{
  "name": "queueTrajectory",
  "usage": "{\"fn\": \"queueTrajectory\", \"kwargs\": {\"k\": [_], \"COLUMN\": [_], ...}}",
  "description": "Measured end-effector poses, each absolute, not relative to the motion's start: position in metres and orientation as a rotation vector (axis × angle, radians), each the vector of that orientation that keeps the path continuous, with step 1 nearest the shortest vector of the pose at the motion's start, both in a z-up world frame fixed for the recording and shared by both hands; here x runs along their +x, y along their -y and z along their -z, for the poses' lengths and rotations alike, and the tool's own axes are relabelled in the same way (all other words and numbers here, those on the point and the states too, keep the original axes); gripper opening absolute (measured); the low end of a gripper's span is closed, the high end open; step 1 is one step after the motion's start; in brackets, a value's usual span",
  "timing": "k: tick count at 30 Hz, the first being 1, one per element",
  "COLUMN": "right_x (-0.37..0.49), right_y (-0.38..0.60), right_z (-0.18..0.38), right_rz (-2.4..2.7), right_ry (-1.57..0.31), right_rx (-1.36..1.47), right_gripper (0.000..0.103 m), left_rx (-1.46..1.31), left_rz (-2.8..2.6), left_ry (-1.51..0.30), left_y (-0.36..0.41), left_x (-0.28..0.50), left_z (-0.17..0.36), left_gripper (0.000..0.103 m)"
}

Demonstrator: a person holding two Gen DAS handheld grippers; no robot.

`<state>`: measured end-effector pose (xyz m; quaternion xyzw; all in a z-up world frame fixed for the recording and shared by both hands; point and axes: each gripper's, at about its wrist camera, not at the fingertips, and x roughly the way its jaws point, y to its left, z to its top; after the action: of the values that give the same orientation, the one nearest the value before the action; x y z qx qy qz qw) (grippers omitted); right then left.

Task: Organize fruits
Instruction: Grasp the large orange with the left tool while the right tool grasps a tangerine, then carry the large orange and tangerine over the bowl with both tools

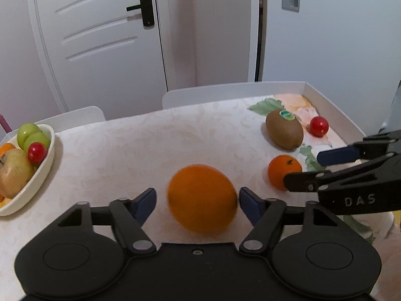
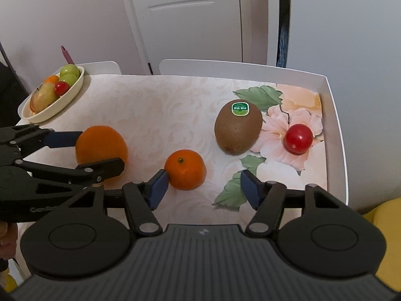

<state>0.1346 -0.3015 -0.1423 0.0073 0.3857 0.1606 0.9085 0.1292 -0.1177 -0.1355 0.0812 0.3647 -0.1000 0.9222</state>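
Straddling orange (image 1: 202, 198), left gripper (image 1: 198, 200) down-tilted

You have a large orange (image 2: 100, 145) mid-table toward the near edge, a small mandarin (image 2: 185, 170) beside it, a stickered kiwi (image 2: 238, 128) and a cherry tomato (image 2: 298, 138) near the right edge.

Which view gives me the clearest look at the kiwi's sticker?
The right wrist view: the kiwi sits close and sharp there, its green sticker facing the camera. The left wrist view shows the fruit farther off at the right, the sticker small and tilted.
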Motion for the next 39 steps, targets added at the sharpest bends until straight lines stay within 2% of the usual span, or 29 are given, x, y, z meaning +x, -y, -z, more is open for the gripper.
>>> {"fn": "queueTrajectory", "kwargs": {"k": [2,13,15,18,19,39], "right_x": [0.135,0.144,0.144,0.144,0.145,0.145], "right_y": [0.3,0.282,0.278,0.273,0.272,0.201], "right_z": [0.142,0.146,0.147,0.148,0.147,0.092], "right_rz": [-0.342,-0.4,-0.405,-0.392,-0.383,-0.423], "right_ry": [-0.797,-0.802,-0.808,-0.813,-0.814,-0.758], "right_rx": [0.004,-0.031,-0.048,-0.071,-0.082,-0.043], "right_gripper": [0.078,0.073,0.07,0.059,0.053,0.052], "left_rx": [0.169,0.133,0.12,0.103,0.099,0.037], "left_rz": [0.192,0.153,0.137,0.123,0.12,0.018], "left_ry": [-0.752,-0.754,-0.753,-0.752,-0.751,-0.71], "left_y": [0.118,0.109,0.106,0.101,0.099,0.014], "left_x": [0.13,0.123,0.12,0.115,0.114,0.094], "left_z": [0.138,0.138,0.137,0.137,0.136,0.085], "left_gripper": [0.067,0.066,0.066,0.066,0.066,0.066]}}
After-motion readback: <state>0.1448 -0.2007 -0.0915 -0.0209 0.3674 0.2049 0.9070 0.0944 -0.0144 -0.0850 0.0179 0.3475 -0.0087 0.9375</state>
